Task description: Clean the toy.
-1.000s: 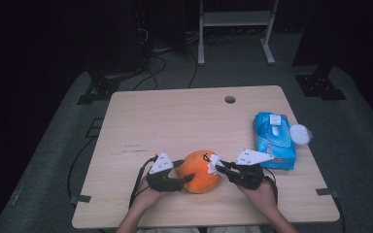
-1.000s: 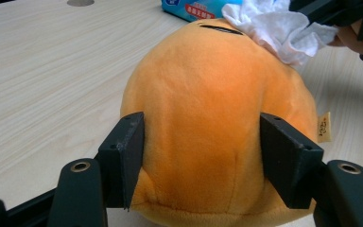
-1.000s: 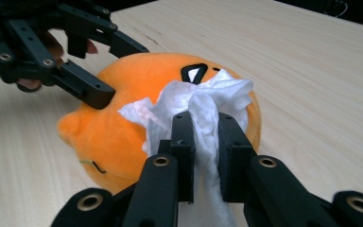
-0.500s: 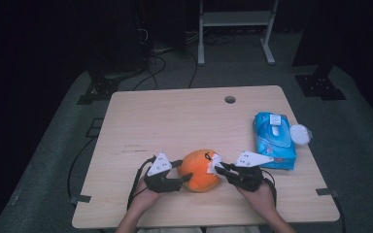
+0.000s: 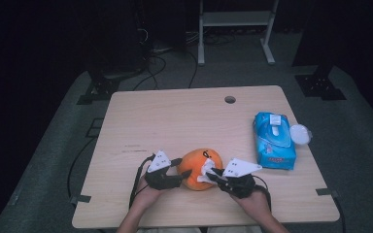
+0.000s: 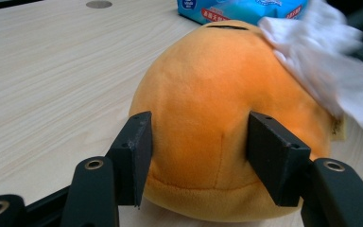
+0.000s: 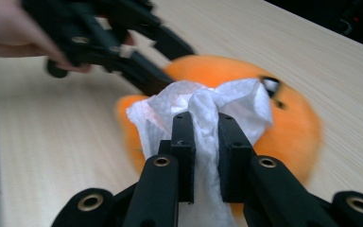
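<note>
You are seated at a pale wooden table [image 5: 175,121], holding a gripper in each hand. Near the front edge, between your two hands, sits a round orange plush toy [image 5: 200,167] with a small dark stitched mark on top. Your left gripper [image 6: 196,151] is clamped on the toy's near side: its jaws have just been closing, and in the left gripper view both black pads press into the fabric low on the body, just above the bottom seam. Your right gripper [image 7: 207,156] is pinched tightly on a crumpled white wipe [image 7: 203,106], and the free end of the wipe lies against the top and side of the toy, next to the stitched mark. To the right of the toy and well apart from it lies a blue pack of wipes [image 5: 273,141], with a small white lid [image 5: 300,134] just beside it.

The toy looks light, soft and springy, so it will likely dent under the pads and could roll or slide on the smooth table when rubbed. Holding it low and wide, as you do now, seems the steadiest place. The wipe is thin and limp; it looks easy to tear or bunch, so gentle strokes are probably best.
</note>
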`<state>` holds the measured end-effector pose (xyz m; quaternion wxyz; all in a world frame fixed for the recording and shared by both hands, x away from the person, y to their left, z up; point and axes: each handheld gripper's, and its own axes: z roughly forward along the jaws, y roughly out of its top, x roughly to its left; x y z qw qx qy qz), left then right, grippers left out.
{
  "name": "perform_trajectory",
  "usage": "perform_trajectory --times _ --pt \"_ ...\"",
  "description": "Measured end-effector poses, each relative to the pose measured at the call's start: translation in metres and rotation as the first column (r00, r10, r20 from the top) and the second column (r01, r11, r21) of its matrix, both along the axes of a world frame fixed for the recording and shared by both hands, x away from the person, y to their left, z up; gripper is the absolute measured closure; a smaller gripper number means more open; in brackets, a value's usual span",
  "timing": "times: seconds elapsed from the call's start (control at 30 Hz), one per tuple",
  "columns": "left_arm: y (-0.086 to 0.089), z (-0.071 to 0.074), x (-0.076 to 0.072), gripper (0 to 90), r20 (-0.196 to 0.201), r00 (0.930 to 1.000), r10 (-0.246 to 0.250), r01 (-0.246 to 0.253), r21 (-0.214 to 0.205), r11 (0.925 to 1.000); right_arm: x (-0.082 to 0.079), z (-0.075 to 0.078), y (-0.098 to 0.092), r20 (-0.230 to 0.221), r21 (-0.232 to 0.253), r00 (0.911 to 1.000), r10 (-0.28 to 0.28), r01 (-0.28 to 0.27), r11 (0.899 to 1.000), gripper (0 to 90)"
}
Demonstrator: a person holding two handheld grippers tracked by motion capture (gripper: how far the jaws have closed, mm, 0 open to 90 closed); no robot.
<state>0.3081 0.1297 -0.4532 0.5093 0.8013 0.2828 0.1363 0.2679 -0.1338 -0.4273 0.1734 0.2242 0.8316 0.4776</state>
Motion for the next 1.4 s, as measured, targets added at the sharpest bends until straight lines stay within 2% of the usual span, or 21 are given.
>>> perform_trajectory --times 0.03,0.07,0.1,0.13,0.23,0.4,0.47,0.5,0.53,0.63,0.7,0.77,0.8,0.87,0.93,1.1,1.17,1.23,1.3,1.33,1.4 --pt "0.001 0.0 0.001 42.3 -0.001 1.0 -0.003 0.003 0.005 1.0 -0.002 -0.001 0.005 -0.004 -0.002 0.9998 0.02 -0.02 1.0 78.4" --pt "0.001 -0.001 0.001 42.0 0.0 1.0 -0.005 0.005 0.01 0.9999 -0.009 -0.007 0.019 0.012 -0.047 0.9977 0.066 -0.066 0.997 78.4" --pt "0.001 -0.001 0.001 42.0 0.002 1.0 -0.005 0.005 0.017 0.9998 -0.009 -0.007 0.019 0.012 -0.047 0.9977 0.066 -0.066 0.997 78.4" --pt "0.002 -0.001 0.0 41.8 0.007 1.0 -0.007 0.007 0.018 0.9998 -0.01 -0.005 0.022 0.047 -0.087 0.996 0.076 -0.071 0.994 78.5" --pt "0.003 -0.001 0.001 41.5 0.003 1.0 -0.008 0.008 0.001 1.0 -0.006 0.001 0.015 0.054 -0.064 0.9977 0.041 -0.038 0.997 78.5" --pt "0.001 -0.001 0.0 40.4 0.008 0.9998 -0.018 0.018 -0.003 0.9998 0.01 0.001 -0.014 0.015 -0.005 0.998 -0.062 0.062 0.998 78.5" --pt "-0.002 0.005 -0.001 28.2 -0.011 0.9998 -0.015 0.015 -0.022 0.9996 0.008 0.0 -0.013 0.005 -0.004 0.9982 -0.06 0.06 0.998 78.5" --pt "-0.002 0.005 -0.001 25.1 -0.011 0.9998 -0.015 0.015 -0.022 0.9996 0.008 0.0 -0.013 0.005 -0.004 0.9982 -0.06 0.06 0.998 78.5" --pt "-0.005 0.007 -0.001 24.4 -0.021 0.999 -0.039 0.038 -0.053 0.9979 0.004 -0.002 -0.007 -0.004 0.001 0.9995 -0.032 0.032 0.999 78.5" --pt "-0.009 0.005 -0.002 26.0 -0.005 0.9995 -0.031 0.031 -0.02 0.9993 0.002 -0.004 -0.002 -0.004 -0.005 1.0 -0.007 0.007 1.0 78.5" --pt "-0.008 0.003 -0.001 30.5 -0.015 0.9997 -0.021 0.021 -0.029 0.9994 0.005 -0.002 -0.006 -0.006 -0.003 0.9999 -0.013 0.012 1.0 78.5" --pt "-0.006 0.002 0.0 33.0 -0.002 0.9996 -0.029 0.029 -0.017 0.9994 0.014 0.001 -0.021 -0.029 0.042 0.9979 -0.058 0.059 0.997 78.5" --pt "-0.005 0.002 0.0 33.0 -0.002 0.9996 -0.029 0.029 -0.022 0.9994 0.014 0.001 -0.021 -0.029 0.042 0.9979 -0.058 0.059 0.997 78.5" --pt "-0.004 0.001 0.001 33.1 -0.008 0.9995 -0.031 0.03 -0.028 0.9992 0.02 -0.001 -0.033 -0.037 0.048 0.9933 -0.11 0.112 0.993 78.5" --pt "-0.003 0.0 0.0 33.0 -0.01 0.9994 -0.032 0.031 -0.028 0.9991 0.027 -0.007 -0.043 -0.072 0.065 0.9872 -0.142 0.147 0.987 78.5" --pt "-0.003 -0.002 0.0 32.1 -0.007 0.9997 -0.023 0.022 -0.026 0.9994 0.022 -0.006 -0.038 -0.105 0.097 0.989 -0.104 0.114 0.989 78.4" --pt "-0.003 -0.003 0.0 32.0 -0.007 0.9997 -0.021 0.021 -0.035 0.9992 0.018 -0.003 -0.031 -0.099 0.099 0.9922 -0.075 0.085 0.991 78.4" --pt "-0.004 -0.002 0.0 32.7 -0.003 0.9996 -0.027 0.026 -0.029 0.9992 0.019 -0.001 -0.031 -0.08 0.078 0.9934 -0.082 0.089 0.993 78.4" --pt "-0.006 -0.002 -0.001 33.2 0.001 0.9995 -0.031 0.031 -0.024 0.9992 0.025 -0.002 -0.038 -0.093 0.092 0.9891 -0.113 0.122 0.988 78.4" --pt "-0.007 -0.002 -0.001 33.4 0.006 0.9994 -0.033 0.033 -0.024 0.9992 0.034 -0.007 -0.047 -0.124 0.103 0.9796 -0.158 0.171 0.98 78.4" --pt "-0.011 0.0 -0.002 33.5 0.009 0.9993 -0.036 0.036 -0.017 0.9992 0.037 -0.01 -0.051 -0.15 0.116 0.9741 -0.169 0.187 0.975 78.4"
